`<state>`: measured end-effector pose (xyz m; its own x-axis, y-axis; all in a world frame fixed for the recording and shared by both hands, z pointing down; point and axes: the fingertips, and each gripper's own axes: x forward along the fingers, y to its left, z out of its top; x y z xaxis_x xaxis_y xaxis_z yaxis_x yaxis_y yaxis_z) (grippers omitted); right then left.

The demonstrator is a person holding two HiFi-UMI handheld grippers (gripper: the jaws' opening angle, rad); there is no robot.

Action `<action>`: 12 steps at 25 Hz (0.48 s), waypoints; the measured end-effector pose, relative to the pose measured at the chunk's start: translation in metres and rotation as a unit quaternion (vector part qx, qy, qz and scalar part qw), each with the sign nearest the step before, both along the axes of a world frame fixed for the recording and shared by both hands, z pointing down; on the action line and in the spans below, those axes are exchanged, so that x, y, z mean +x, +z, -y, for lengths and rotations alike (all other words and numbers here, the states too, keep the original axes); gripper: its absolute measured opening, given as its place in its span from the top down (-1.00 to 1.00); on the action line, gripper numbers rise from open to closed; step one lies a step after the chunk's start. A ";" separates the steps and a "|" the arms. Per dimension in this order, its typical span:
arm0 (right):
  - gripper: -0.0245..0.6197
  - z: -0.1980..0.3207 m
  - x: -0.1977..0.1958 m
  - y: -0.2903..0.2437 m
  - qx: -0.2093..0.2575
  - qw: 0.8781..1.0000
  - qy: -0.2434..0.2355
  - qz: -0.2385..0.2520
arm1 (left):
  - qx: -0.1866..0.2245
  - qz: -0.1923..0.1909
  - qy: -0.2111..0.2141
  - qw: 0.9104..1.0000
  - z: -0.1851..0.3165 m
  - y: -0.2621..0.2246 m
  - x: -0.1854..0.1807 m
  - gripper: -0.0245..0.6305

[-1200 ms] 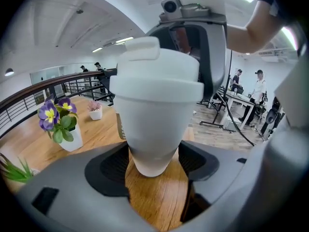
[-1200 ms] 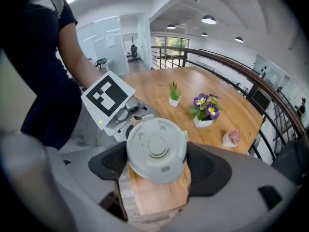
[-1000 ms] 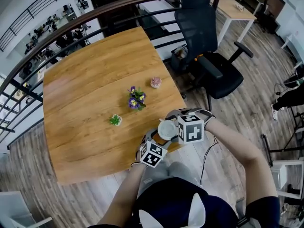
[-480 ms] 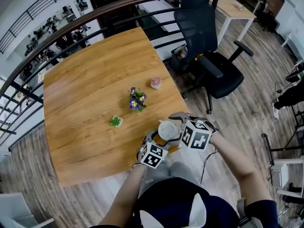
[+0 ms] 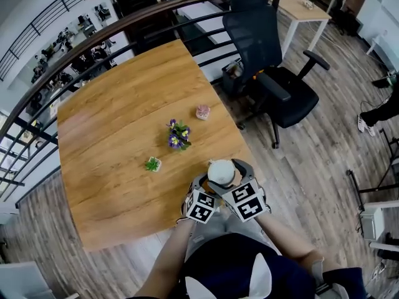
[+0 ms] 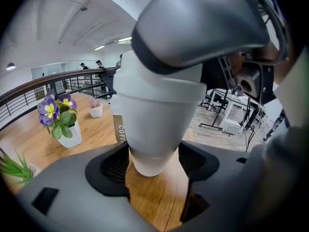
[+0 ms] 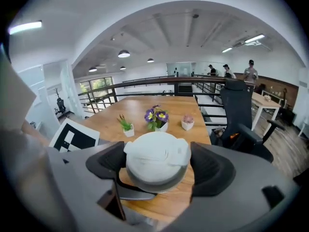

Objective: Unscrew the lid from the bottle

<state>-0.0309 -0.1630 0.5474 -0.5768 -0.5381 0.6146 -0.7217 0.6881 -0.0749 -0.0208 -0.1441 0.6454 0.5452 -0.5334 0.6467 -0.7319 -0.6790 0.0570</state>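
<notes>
Left gripper (image 6: 152, 164) jaws clamp the white bottle (image 6: 155, 115) at the surface (image 5: 118, 129) edge, lower centre of the head view. Right gripper (image 7: 157, 167) has rolled round. Its jaws have just been opening and stand slack about the lid (image 7: 157, 151). Judged: re-gripping, lid still on.

light: bright, even, ceiling lamps (image 7: 124, 53) | focus: sharp | edges: fisheye bend, dark corners

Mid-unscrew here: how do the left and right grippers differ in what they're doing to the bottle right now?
The left gripper clamps the bottle by its tapered body near the base; the right gripper straddles the lid. The left gripper's pads press the bottle; the right gripper's jaws have just been opening and barely clear the lid between them. Both angle down at the same bottle.
</notes>
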 end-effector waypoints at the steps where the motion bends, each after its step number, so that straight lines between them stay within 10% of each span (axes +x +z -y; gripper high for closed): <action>1: -0.42 0.000 0.000 0.001 0.005 1.000 0.008 -0.007 | 0.000 0.000 0.000 1.000 0.001 0.000 0.000 -0.06; 12: -0.45 0.000 0.000 0.008 0.010 0.998 0.008 -0.054 | -0.005 -0.002 -0.004 1.000 0.000 0.001 0.001 -0.06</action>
